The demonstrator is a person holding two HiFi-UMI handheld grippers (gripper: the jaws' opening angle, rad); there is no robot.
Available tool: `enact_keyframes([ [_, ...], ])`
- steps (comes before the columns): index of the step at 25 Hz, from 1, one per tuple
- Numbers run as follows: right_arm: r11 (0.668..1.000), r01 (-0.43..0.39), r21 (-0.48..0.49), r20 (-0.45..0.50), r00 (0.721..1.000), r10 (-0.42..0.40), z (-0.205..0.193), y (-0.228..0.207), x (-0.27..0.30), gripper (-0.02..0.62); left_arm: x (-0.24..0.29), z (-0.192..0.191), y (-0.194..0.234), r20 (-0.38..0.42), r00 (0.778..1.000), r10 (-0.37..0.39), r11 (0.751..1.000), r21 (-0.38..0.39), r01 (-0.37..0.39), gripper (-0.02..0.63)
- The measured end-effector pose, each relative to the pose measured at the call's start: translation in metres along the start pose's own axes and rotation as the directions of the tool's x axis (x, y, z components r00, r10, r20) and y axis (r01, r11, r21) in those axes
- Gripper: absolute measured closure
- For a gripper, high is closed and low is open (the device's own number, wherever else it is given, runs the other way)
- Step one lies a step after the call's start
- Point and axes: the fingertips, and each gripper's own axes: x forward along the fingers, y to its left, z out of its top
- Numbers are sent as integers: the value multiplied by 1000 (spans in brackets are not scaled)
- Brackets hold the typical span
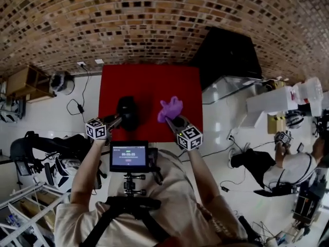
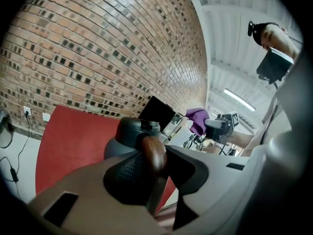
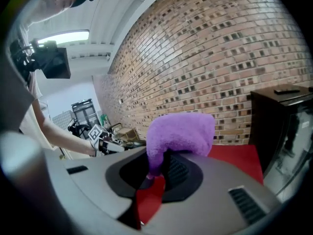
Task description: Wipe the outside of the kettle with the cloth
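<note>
Here, at the left of the head view, the left gripper is held over the near-left part of the red table. Its own view shows the jaws pressed together on the brown handle of the dark kettle. The kettle sits just beyond the jaws and over the red surface; whether its base touches the table cannot be told. A small screen on the person's chest rig lies below the gap between the two tools.

Right of the kettle, apart from it, is the purple cloth. It is bunched and stands up from the tips of the right gripper. The right gripper view shows those jaws clamped on the cloth's lower fold, the rest flopping over the top. A brick wall runs behind the table. Further right stands a black cabinet, and a person sits on the white floor at the far right.
</note>
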Motion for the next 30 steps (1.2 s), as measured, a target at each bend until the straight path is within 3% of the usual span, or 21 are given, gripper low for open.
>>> enact_keyframes([
  [5, 978, -207, -26, -59, 977, 205, 35, 40, 60, 518, -13, 76, -34, 73, 997, 4, 999, 41, -7, 495],
  [9, 909, -406, -95, -156, 908, 389, 56, 105, 99, 518, 3, 123, -66, 88, 996, 5, 997, 71, -12, 495],
  [12, 870, -462, -174, -214, 880, 424, 60, 128, 121, 518, -5, 148, -92, 111, 993, -33, 992, 125, 19, 495],
  [17, 832, -553, -48, -90, 832, 547, 88, 109, 87, 522, -28, 166, -133, 179, 980, -88, 985, 159, 59, 494],
  [23, 811, -582, -63, -45, 813, 580, 117, 101, 70, 522, -45, 192, -152, 187, 973, -132, 974, 205, 92, 494],
  [27, 748, -663, 22, 81, 747, 660, 144, 95, 69, 522, -64, 213, -159, 231, 959, -165, 970, 212, 115, 492],
  [30, 757, -652, 48, 150, 754, 640, 162, 82, 76, 522, -79, 226, -157, 257, 949, -182, 967, 221, 126, 492],
])
